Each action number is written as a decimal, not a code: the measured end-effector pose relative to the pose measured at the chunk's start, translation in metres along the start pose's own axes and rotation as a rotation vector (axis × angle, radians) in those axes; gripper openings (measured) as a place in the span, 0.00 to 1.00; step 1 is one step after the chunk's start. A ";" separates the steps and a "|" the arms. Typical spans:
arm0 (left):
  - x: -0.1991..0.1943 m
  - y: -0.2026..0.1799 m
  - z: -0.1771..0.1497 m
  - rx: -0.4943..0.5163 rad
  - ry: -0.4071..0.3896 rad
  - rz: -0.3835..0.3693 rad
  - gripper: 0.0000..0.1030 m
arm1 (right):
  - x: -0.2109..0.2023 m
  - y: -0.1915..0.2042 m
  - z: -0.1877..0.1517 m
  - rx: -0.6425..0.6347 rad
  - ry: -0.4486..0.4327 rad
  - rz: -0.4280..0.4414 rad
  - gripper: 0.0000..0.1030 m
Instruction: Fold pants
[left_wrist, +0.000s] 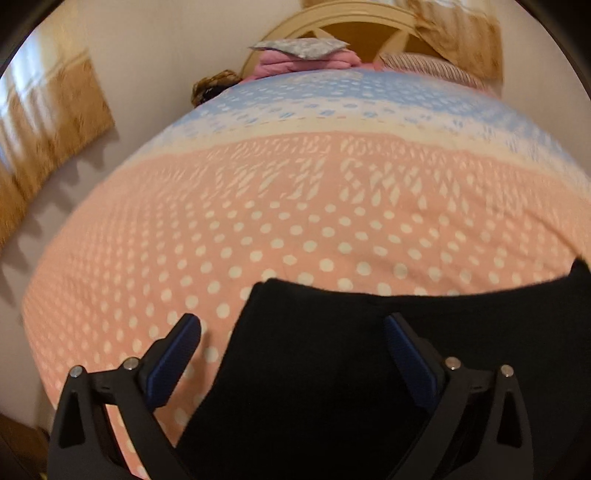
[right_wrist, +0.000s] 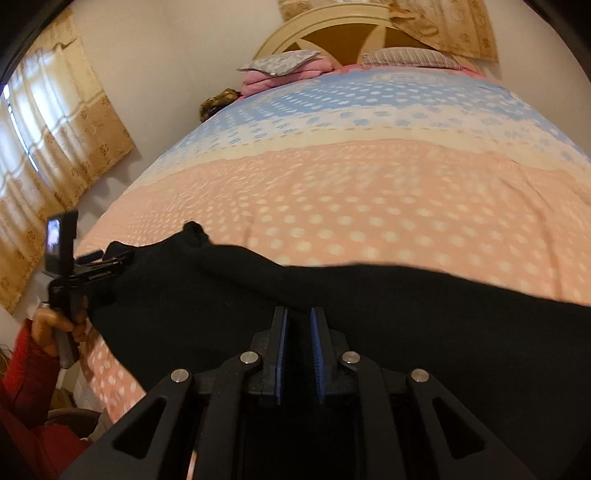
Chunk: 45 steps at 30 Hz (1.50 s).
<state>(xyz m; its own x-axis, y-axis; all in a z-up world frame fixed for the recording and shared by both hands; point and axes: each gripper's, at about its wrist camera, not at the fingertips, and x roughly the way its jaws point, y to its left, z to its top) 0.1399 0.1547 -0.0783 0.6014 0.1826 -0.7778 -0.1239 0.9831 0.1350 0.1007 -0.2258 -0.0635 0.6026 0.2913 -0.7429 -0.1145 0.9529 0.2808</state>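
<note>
Black pants (right_wrist: 332, 306) lie across the near end of the bed, on the pink dotted bedspread (right_wrist: 351, 206); the cloth fills the lower half of the right wrist view and runs out toward 9 o'clock, where a corner peaks up. Left gripper (left_wrist: 291, 325): jaws spread wide, empty, poised over the garment's edge — one blue pad over bedspread at 8 o'clock, the other over black cloth at 4 o'clock. Right gripper (right_wrist: 299, 314): jaws drawn near together with a narrow gap showing; black on black here, so whether a fold of fabric sits between the pads I cannot tell. In the right wrist view the left tool and the hand (right_wrist: 55, 328) holding it appear at 9 o'clock, beside the cloth's far corner. Pillows (right_wrist: 280, 62) and headboard (right_wrist: 332, 33) sit at 12 o'clock, well apart from the work. Judged step: early — laying out or taking hold of an edge ahead of the first fold. Next move likely calls for the left jaws to close on the cloth's corner, then both tools lifting together and carrying the edge over evenly, keeping the fabric taut to avoid bunching.
</note>
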 end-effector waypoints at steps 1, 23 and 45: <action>0.002 0.002 0.001 -0.013 0.011 -0.008 1.00 | -0.009 -0.013 -0.003 0.042 -0.009 0.021 0.11; -0.058 -0.023 -0.028 -0.009 -0.028 0.010 0.98 | -0.266 -0.281 -0.172 1.040 -0.565 -0.369 0.16; -0.071 -0.088 -0.055 0.137 0.001 -0.208 1.00 | -0.280 -0.253 -0.165 0.852 -0.433 -0.635 0.56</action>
<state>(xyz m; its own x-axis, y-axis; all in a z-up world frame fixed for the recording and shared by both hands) 0.0645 0.0539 -0.0683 0.6023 -0.0236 -0.7979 0.1106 0.9924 0.0541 -0.1693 -0.5344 -0.0267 0.6003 -0.4325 -0.6727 0.7799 0.5028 0.3727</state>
